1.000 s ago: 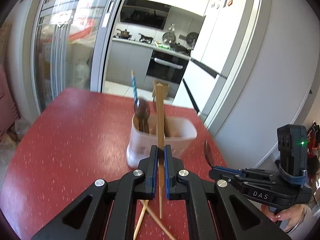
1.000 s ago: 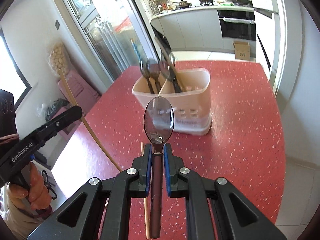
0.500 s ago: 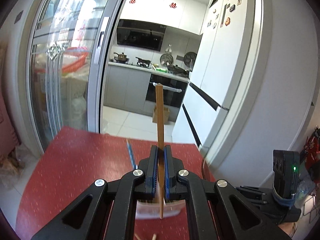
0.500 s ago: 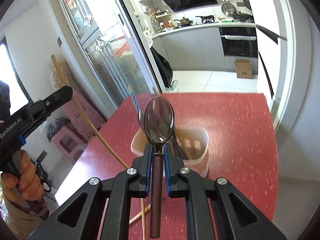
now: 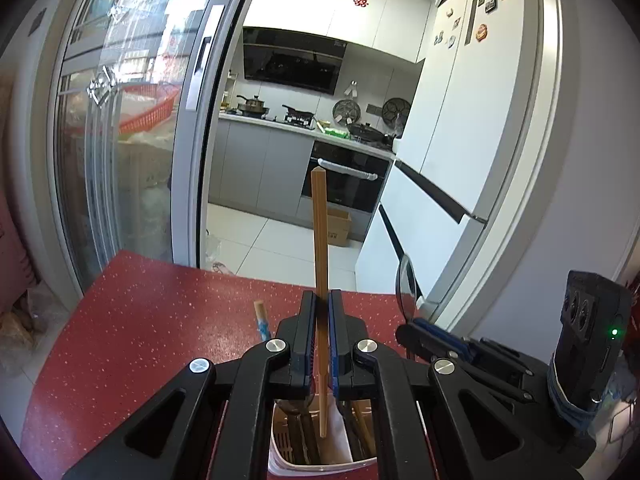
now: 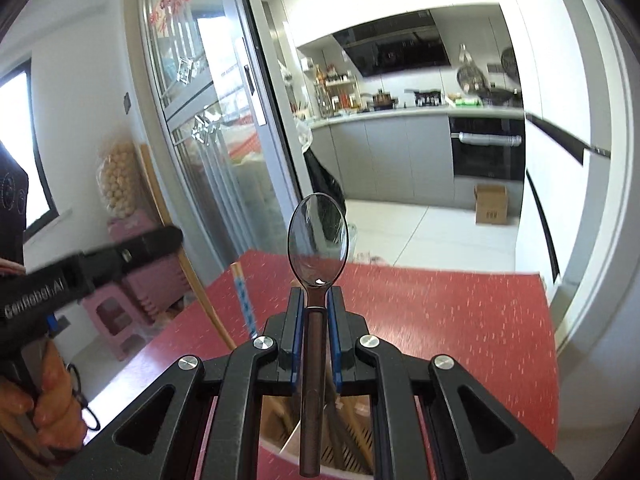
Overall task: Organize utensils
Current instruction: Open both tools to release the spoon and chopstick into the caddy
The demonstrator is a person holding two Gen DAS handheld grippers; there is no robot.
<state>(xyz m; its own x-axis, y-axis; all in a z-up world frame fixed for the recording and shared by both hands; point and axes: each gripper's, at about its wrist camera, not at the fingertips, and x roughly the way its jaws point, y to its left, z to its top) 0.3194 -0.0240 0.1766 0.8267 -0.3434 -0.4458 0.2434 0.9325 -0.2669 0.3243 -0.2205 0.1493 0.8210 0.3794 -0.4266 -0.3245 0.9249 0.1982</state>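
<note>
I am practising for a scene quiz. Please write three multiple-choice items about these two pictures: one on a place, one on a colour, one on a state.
1. Where does the chopstick's lower end hang?
A. above the utensil holder
B. flat on the floor
C. inside the oven

2. What colour is the table?
A. red
B. green
C. white

3. How is the right gripper?
A. wide open, empty
B. shut on the spoon
C. shut on a cup

Key: A, the chopstick ends over the utensil holder; A, the table is speckled red; B, the right gripper clamps the spoon.

We see a red speckled table (image 5: 152, 332) filling the lower left of the left wrist view. On it, at the bottom centre of the frame, stands a pale plastic utensil holder (image 5: 280, 456), largely hidden behind black gripper arms.
</note>
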